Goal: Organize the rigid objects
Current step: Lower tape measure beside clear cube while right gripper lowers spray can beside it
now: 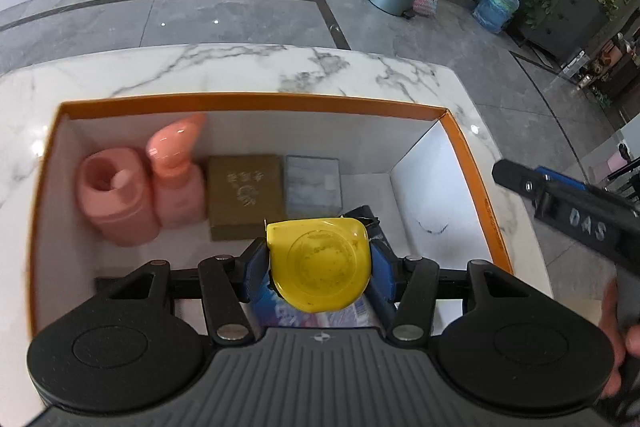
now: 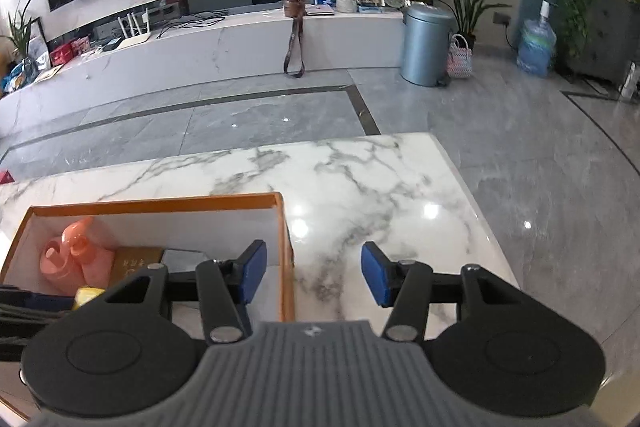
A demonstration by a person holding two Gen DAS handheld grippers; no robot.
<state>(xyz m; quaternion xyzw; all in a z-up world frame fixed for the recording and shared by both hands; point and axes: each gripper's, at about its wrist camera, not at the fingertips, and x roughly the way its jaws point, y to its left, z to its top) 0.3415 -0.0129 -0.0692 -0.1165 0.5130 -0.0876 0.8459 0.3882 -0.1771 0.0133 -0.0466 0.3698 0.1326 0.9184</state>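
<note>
A white marble surface [image 2: 360, 187] in a living room carries an orange-rimmed box [image 1: 256, 99] with white inner walls. The left hand-held gripper [image 1: 318, 261] hangs over the box, its blue pads clamped on a yellow tape measure [image 1: 318, 263]; below it, along the far wall, stand a pink cup [image 1: 112, 195], a pink bottle [image 1: 176, 179], a gold box [image 1: 244, 195] and a grey box [image 1: 314, 187]. The right hand-held gripper [image 2: 314, 273] is spread wide and holds nothing, poised above the box's right wall and the bare marble beside it.

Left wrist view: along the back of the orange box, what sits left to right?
Pink cup → pink bottle → gold box → grey-blue box. The yellow tape measure in the left hand-held gripper hangs nearer.
</note>
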